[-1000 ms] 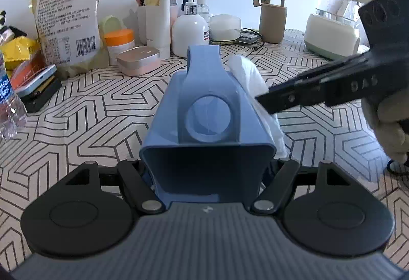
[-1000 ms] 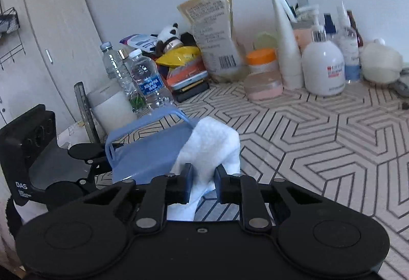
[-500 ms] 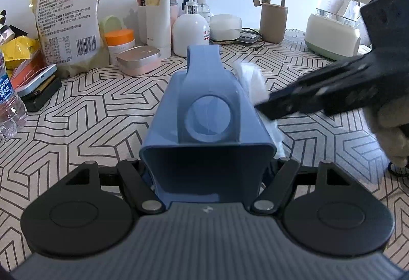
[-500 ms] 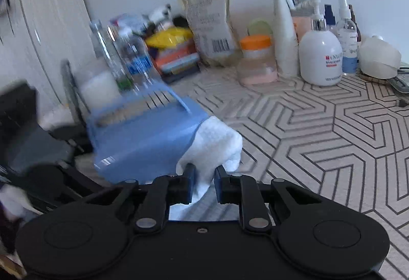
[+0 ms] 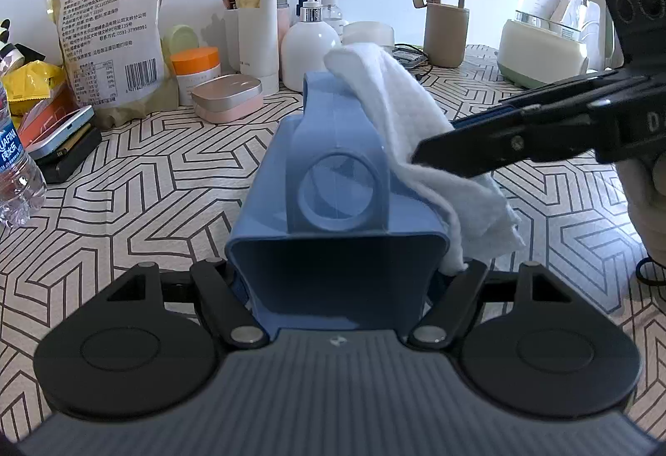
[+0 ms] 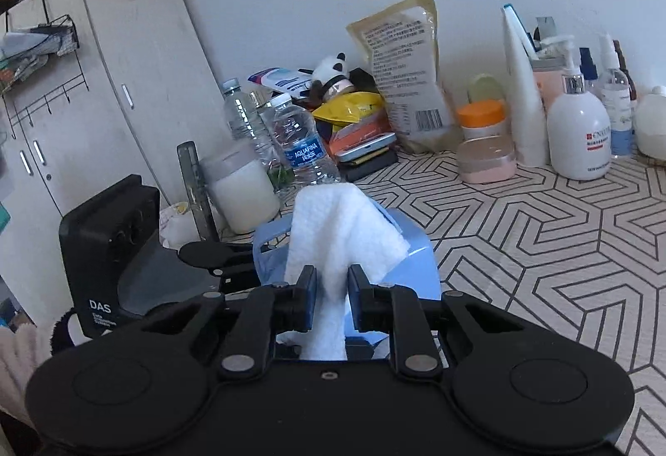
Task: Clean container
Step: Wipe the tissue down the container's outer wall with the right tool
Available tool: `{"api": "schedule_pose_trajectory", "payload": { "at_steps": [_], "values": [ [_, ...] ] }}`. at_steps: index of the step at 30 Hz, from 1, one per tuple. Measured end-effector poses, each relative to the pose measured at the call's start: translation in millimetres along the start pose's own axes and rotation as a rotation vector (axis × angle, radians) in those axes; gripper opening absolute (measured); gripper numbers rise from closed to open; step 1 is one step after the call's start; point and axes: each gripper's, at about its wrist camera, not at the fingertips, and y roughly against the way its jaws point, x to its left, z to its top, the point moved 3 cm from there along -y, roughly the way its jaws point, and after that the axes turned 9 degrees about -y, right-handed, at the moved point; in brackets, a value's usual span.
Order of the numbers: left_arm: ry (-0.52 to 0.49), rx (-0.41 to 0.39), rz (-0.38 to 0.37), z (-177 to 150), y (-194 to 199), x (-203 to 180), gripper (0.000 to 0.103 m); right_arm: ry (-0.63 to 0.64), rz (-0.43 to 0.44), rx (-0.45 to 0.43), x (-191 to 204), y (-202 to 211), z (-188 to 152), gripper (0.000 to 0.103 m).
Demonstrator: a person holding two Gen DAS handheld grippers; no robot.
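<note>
One blue plastic container, lying on its side above the patterned table, clamped between the left tool fingers. One white cloth draped over its upper right side, pinched in the right tool. Toiletry bottles, jars and a snack bag stand behind.

Blue plastic container lay tipped on its side above the patterned table, open mouth near, loop handle far. White cloth draped over its upper right side.
</note>
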Motion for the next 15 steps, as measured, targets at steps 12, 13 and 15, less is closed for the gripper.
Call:
{"api": "schedule_pose_trajectory", "payload": {
  "at_steps": [12,13,15],
  "values": [
    [-0.001,0.004,0.004,0,-1,-1,0.074,-0.075,-0.102,0.018,-27,-7,-1,0.022],
    [-0.003,0.005,0.005,0,-1,-1,0.074,-0.084,-0.110,0.028,-29,-10,-3,0.022],
    [-0.004,0.006,0.008,0,-1,-1,0.074,-0.095,-0.128,0.052,-33,-16,-7,0.022]
  ]
}}
